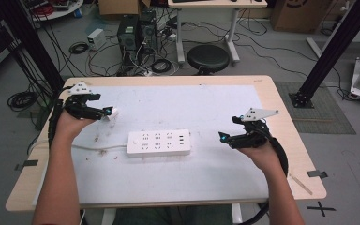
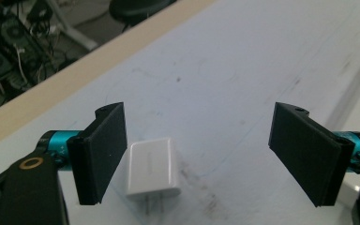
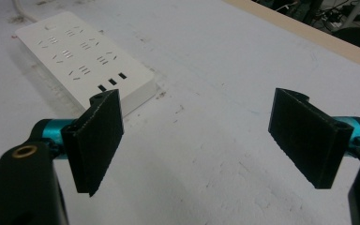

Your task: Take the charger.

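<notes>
charger: small white plug-in USB charger (image 2: 152,168), lying flat on the white mat, far-left part of the table, well apart from the power strip. Sits just beside the left jaw's pad, maybe brushing it, hard to call.

prongs: pointing back toward the camera in the left gripper view, mostly cut off at the bottom edge, so can't count them or check if bent.

handling guess: light, rigid, glossy plastic shell, so probably a bit slippery and liable to skate on the mat when nudged. Not fragile really, apart from the prongs.

where to grab: across the two broad flat sides of the body, pads square on, prongs left free for plugging in.

left gripper (image 2: 206,154): jaws spread wide, nothing held, charger off-centre in the gap.

right gripper (image 3: 211,140): jaws wide apart too, holding nothing, hovering over bare mat right of the strip.

power strip (image 1: 159,142): white, mid-table, three rows of sockets plus small ports at the right end, cord running off left.

mat (image 1: 206,108): scuffed, brownish smudges near the strip.

hard to make out: charger in the high view (image 1: 112,113) is just a white blob at the gripper tip; port side hidden.
</notes>
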A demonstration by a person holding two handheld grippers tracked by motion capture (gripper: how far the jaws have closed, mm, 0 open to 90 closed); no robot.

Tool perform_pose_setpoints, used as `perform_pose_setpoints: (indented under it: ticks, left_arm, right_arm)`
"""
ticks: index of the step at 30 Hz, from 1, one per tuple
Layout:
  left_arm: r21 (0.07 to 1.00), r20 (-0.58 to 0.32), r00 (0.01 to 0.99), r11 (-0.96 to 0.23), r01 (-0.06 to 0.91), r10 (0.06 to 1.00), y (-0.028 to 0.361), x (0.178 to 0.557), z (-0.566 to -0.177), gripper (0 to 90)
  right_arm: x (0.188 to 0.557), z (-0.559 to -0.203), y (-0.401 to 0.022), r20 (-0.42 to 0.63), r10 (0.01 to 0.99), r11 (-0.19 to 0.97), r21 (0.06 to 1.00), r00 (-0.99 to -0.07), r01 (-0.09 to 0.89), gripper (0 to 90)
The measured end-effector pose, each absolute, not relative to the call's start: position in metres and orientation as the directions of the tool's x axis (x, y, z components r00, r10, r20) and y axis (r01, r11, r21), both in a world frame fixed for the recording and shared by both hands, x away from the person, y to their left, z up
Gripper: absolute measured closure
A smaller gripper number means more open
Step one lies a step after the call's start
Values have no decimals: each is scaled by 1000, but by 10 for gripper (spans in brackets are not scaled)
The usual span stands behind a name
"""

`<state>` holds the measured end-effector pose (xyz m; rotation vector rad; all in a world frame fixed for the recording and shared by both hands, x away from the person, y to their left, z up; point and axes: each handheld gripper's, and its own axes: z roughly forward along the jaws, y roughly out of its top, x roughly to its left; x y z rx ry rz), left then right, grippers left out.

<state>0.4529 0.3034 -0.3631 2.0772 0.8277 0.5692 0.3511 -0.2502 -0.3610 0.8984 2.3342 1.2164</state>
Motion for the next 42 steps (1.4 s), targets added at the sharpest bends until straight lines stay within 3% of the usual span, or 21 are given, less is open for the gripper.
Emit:
perform_pose_setpoints:
  ticks: [6,15,32,42]
  left_arm:
    - [798,79,645,-435,416,760,308,481,-370,196]
    - [710,39,625,-462,531,779,313,503,-412,181]
    - [653,23,639,-496,572,769,307,509,-432,187]
    - [643,9,635,-491,588,772,307,507,-437,267]
  right_arm:
    - [352,-364,-247,-21,686,431,817,-727,384,184]
    - [355,-371,-241,-13,692,435,805,-722,403,184]
    - [356,-372,-238,-11,686,442,800,-728,405,185]
    - [355,-371,-240,-14,684,440,805,-730,397,184]
